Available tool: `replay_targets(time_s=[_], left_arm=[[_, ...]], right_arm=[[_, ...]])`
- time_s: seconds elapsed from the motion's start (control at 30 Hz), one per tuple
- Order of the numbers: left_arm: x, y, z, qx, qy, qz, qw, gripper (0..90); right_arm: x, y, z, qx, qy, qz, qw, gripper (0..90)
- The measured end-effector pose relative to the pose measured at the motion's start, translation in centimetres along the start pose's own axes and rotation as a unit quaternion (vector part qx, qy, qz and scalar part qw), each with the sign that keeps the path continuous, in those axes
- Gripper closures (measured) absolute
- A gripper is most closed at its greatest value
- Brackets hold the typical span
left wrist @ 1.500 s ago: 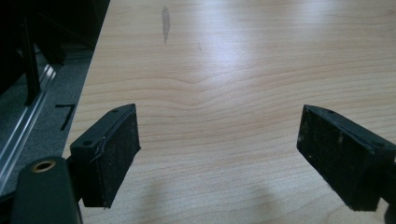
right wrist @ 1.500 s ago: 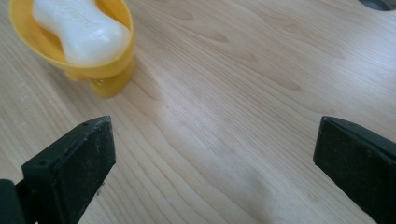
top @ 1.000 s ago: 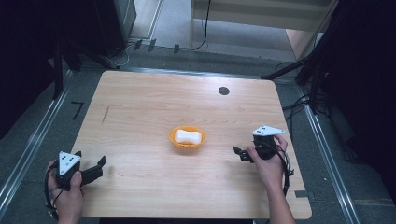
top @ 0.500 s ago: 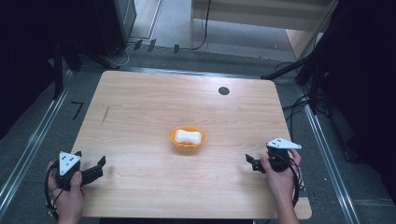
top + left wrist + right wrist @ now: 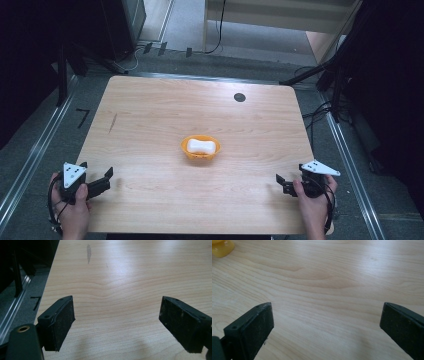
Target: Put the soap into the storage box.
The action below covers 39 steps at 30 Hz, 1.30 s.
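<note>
Left gripper [image 5: 102, 181]: wide, near-left corner | right gripper [image 5: 282, 183]: wide, near-right corner | orange bowl [image 5: 200, 147] (white block inside): counter [image 5: 150, 115] centre.

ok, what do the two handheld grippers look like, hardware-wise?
Both match: the left gripper and right gripper have black bodies, each topped by a grey three-cornered plate with dark dots. Jaws are flat black blocks with rough-looking pads. A black cable loops by each hand.
</note>
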<state>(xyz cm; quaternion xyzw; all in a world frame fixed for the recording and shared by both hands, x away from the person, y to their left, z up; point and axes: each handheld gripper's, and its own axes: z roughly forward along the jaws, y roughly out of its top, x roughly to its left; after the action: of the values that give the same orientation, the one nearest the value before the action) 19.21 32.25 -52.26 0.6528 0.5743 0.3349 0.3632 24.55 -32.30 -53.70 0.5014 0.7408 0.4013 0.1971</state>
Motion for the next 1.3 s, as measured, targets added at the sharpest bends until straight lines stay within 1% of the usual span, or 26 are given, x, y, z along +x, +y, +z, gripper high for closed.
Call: replay_targets(time_s=[0.1, 0.23, 0.27, 0.37, 0.63, 0.67, 0.73, 0.8, 0.93, 1.0, 1.03, 1.07, 1.1, 1.13, 1.2, 1.27, 1.3], left_arm=[[0.0, 0.0, 0.0, 0.000, 0.000, 0.000, 1.0000, 13.8], [0.0, 0.0, 0.0, 0.000, 0.001, 0.000, 1.0000, 13.8], [0.0, 0.0, 0.0, -0.001, 0.001, 0.001, 1.0000, 13.8], [0.0, 0.0, 0.0, -0.001, 0.001, 0.001, 1.0000, 13.8], [0.0, 0.0, 0.0, -0.002, 0.001, 0.000, 1.0000, 13.8], [0.0, 0.0, 0.0, -0.002, 0.001, 0.000, 1.0000, 13.8], [0.0, 0.0, 0.0, -0.001, 0.001, 0.001, 1.0000, 13.8], [0.0, 0.0, 0.0, -0.002, 0.001, 0.001, 1.0000, 13.8], [0.0, 0.0, 0.0, -0.002, 0.001, 0.002, 1.0000, 13.8], [0.0, 0.0, 0.0, -0.001, 0.001, 0.002, 1.0000, 13.8], [0.0, 0.0, 0.0, -0.001, 0.002, 0.003, 1.0000, 13.8], [-0.1, 0.0, 0.0, 0.000, 0.003, 0.004, 1.0000, 13.8], [-0.1, 0.0, 0.0, 0.000, 0.003, 0.004, 1.0000, 13.8], [-0.1, 0.0, 0.0, 0.001, 0.003, 0.006, 1.0000, 13.8], [-0.1, 0.0, 0.0, 0.001, 0.002, 0.007, 1.0000, 13.8], [-0.1, 0.0, 0.0, 0.001, 0.002, 0.008, 1.0000, 13.8], [-0.1, 0.0, 0.0, 0.001, 0.002, 0.008, 1.0000, 13.8]], right_arm=[[-0.5, -0.5, -0.7, -0.004, -0.004, 0.007, 1.0000, 0.0], [-0.8, -0.9, -1.3, -0.004, -0.010, 0.010, 0.9999, 0.0], [-1.0, -1.2, -1.8, -0.008, -0.013, 0.011, 0.9998, 0.0], [-1.2, -1.7, -2.3, -0.008, -0.017, 0.015, 0.9997, 0.0], [-1.8, -3.2, -3.6, -0.012, -0.023, 0.024, 0.9994, 0.0], [-2.0, -3.5, -4.0, -0.016, -0.025, 0.025, 0.9992, 0.0], [-2.1, -3.6, -4.2, -0.017, -0.027, 0.026, 0.9992, 0.0], [-2.4, -4.1, -4.9, -0.023, -0.027, 0.033, 0.9988, 0.0], [-2.7, -4.6, -5.3, -0.026, -0.026, 0.037, 0.9987, 0.0], [-2.9, -5.1, -5.8, -0.036, -0.025, 0.040, 0.9983, 0.0], [-2.9, -5.1, -5.8, -0.036, -0.025, 0.040, 0.9983, 0.0], [-3.1, -5.4, -6.1, -0.047, -0.022, 0.049, 0.9975, 0.0], [-3.1, -5.4, -6.1, -0.047, -0.022, 0.049, 0.9975, 0.0], [-3.3, -5.7, -6.2, -0.052, -0.021, 0.062, 0.9965, 0.0], [-3.5, -5.7, -6.1, -0.055, -0.018, 0.064, 0.9963, 0.0], [-3.8, -5.7, -6.2, -0.066, -0.017, 0.073, 0.9950, 0.0], [-3.8, -5.7, -6.2, -0.066, -0.017, 0.073, 0.9950, 0.0]])
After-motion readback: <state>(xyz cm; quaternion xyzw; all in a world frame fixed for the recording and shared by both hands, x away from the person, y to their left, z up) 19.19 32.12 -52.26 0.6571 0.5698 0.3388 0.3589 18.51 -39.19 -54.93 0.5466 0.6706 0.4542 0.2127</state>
